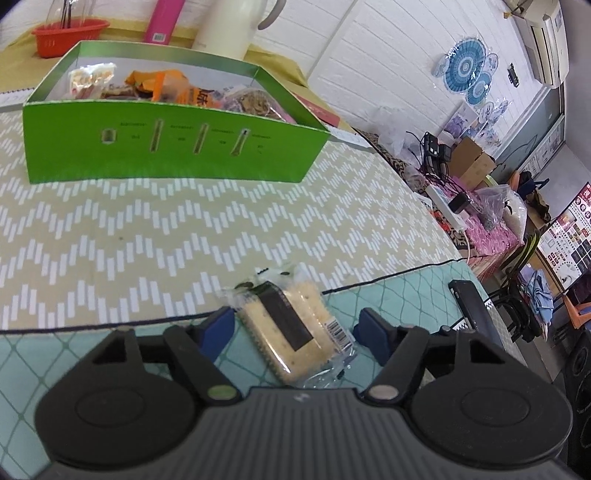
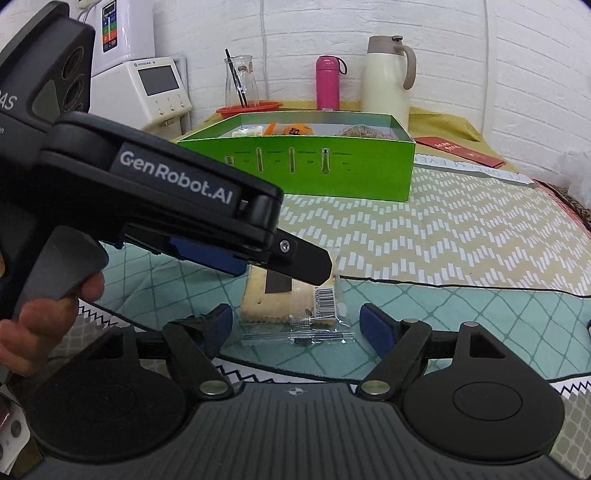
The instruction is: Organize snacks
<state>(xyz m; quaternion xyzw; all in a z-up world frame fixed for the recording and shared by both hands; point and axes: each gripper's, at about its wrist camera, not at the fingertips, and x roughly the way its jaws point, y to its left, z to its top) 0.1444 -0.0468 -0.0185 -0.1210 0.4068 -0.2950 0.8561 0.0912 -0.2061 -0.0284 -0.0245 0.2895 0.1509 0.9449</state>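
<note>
A clear-wrapped cracker pack (image 1: 291, 328) with a dark band and a barcode lies on the teal mat. My left gripper (image 1: 295, 330) is open, with its blue pads on either side of the pack and a gap on each side. In the right wrist view the same pack (image 2: 284, 299) lies under the left gripper's finger (image 2: 306, 262). My right gripper (image 2: 297, 325) is open just short of the pack's near end. A green box (image 1: 166, 147) holding several wrapped snacks stands farther back; it also shows in the right wrist view (image 2: 314, 170).
Behind the box stand a cream thermos jug (image 2: 388, 77), a pink bottle (image 2: 328, 83), a glass carafe (image 2: 241, 83) in an orange basket (image 1: 68, 35). A white appliance (image 2: 147, 81) is at back left. A phone (image 1: 471, 306) lies near the table's right edge.
</note>
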